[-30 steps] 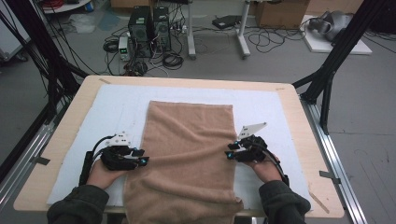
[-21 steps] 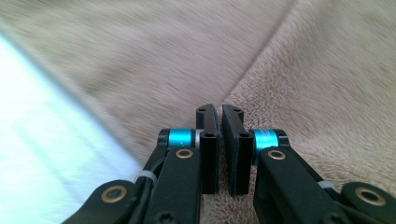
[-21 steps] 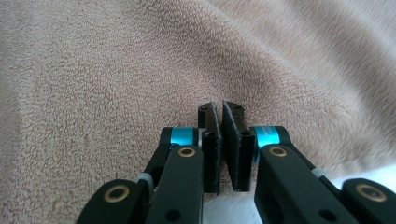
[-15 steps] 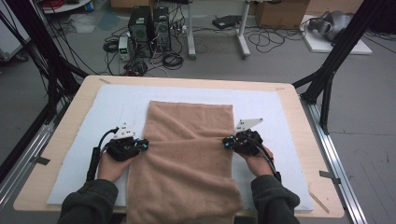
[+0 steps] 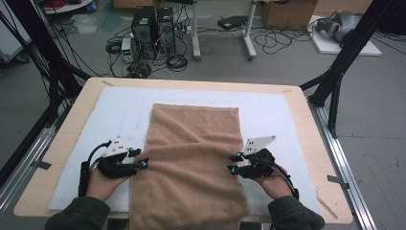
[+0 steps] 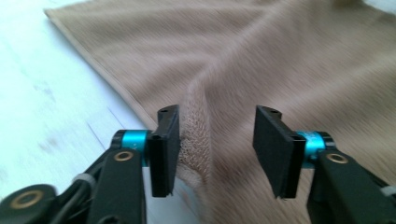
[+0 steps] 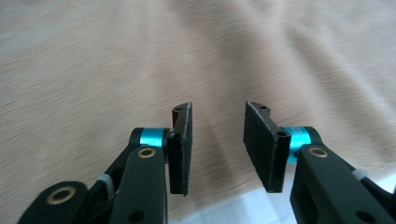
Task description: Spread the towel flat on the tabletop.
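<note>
— Cables, computer towers [image 5: 153, 26] and cardboard boxes crowd the grey floor behind; nearer stands a pale wooden table [image 5: 306, 120] with a white mat [image 5: 119, 103] over most of its top.

— And the cloth?

— One tan towel [image 5: 194, 158], terry with a fine ribbed nap, lies lengthwise down the middle of the mat. Its far edge is straight and stops short of the mat's far edge; its near end hangs over the table's front edge. Soft creases run slantwise across the middle.

— Where are the tools?

— The left gripper [image 5: 142, 163] sits at the towel's left long edge, the right gripper [image 5: 233, 163] at the right long edge, level with each other.

— Holding anything?

— No. The left gripper's jaws have just been opening and stand apart. In the left gripper view a raised pucker of the towel's hem [image 6: 196, 135] stands between them, brushing the left pad [image 6: 164, 151], unpinched. The right gripper's jaws have likewise just been opening; in the right gripper view [image 7: 215, 147] they gape over flat towel, its edge and a strip of mat just below them.

— Room to move?

— Bare mat flanks the towel on both sides and beyond its far edge. Black frame struts [image 5: 337, 72] rise at the table's far corners.
</note>
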Demonstrator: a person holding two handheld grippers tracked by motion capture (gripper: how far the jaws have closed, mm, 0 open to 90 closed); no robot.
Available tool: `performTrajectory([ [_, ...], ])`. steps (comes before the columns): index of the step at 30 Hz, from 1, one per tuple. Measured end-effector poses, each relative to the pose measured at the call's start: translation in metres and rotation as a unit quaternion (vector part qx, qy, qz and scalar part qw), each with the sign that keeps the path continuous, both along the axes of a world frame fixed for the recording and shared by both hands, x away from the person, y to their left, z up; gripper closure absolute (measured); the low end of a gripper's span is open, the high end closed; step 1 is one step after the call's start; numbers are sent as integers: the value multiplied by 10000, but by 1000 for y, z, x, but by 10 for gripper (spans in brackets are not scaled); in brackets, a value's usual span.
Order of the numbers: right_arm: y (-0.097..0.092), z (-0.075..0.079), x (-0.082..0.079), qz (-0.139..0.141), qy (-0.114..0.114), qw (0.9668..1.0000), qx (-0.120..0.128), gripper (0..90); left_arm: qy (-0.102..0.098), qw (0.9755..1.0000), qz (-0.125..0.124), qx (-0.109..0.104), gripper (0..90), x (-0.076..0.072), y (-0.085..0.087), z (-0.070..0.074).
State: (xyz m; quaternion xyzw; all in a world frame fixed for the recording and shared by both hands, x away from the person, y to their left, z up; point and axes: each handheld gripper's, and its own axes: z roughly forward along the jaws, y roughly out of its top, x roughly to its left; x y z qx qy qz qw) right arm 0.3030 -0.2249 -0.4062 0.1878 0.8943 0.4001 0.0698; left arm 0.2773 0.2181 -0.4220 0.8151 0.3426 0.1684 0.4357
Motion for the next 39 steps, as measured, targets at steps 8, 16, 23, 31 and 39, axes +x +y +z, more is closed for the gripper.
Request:
performTrajectory([
  [8,5,-10,-19,248,176,9995,-114,598,92,9998,-177,15,483,-11,-3,-8],
  [16,16,-32,-22,308,487,9979,-295,862,305,9995,-115,29,551,-2,-4,-11],
  [23,31,-17,-56,1332,788,9879,-31,814,240,9994,-221,-117,522,-9,-3,-5],
  [31,25,-15,-14,416,320,9982,-274,670,97,9985,-316,-426,507,-10,-1,6],
  [39,29,-20,-8,430,377,9983,111,624,26,9975,-526,-478,525,-15,6,7],
])
